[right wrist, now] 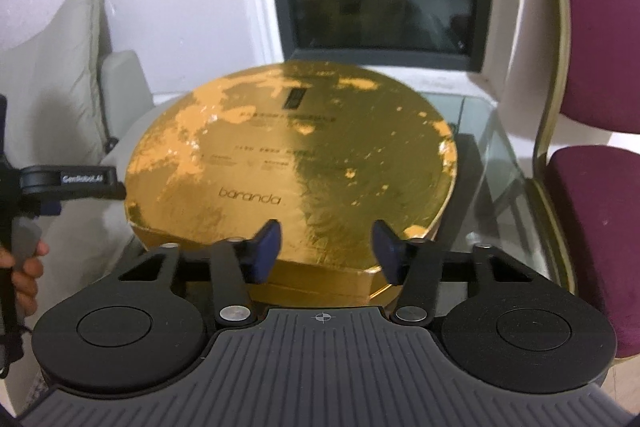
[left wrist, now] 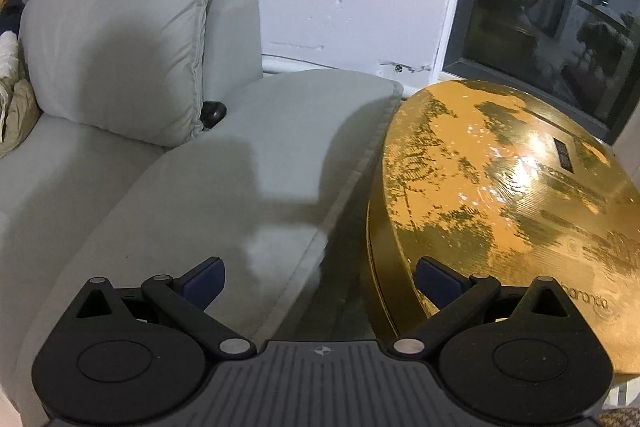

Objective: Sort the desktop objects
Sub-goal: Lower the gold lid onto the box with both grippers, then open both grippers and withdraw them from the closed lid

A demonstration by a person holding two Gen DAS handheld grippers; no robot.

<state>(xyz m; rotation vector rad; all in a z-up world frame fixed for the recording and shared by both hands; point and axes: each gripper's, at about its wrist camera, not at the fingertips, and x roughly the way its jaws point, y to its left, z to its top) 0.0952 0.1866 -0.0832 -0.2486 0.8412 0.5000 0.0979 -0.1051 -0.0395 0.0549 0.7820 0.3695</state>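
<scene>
Round gold box (right wrist: 292,163) on glass table (right wrist: 480,131); right gripper (right wrist: 326,251) part-closed, seemingly gripping nothing; left gripper (left wrist: 320,283) spread wide, empty, beside grey sofa (left wrist: 160,187)

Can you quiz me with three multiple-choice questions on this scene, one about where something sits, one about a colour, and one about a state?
1. Where does the round box sit?
A. on the glass table
B. on the sofa
C. on the chair seat

2. What colour is the chair's padding?
A. green
B. dark red
C. blue

3. How do the left tongs stand?
A. clamped on the box
B. shut on nothing
C. open, holding nothing

Answers:
1. A: the round box rests on the glass table, between the sofa and the chair.
2. B: seat and back are dark red in a pale gold frame.
3. C: the left tongs have their pads spread wide, with only sofa and table edge seen between them.
</scene>
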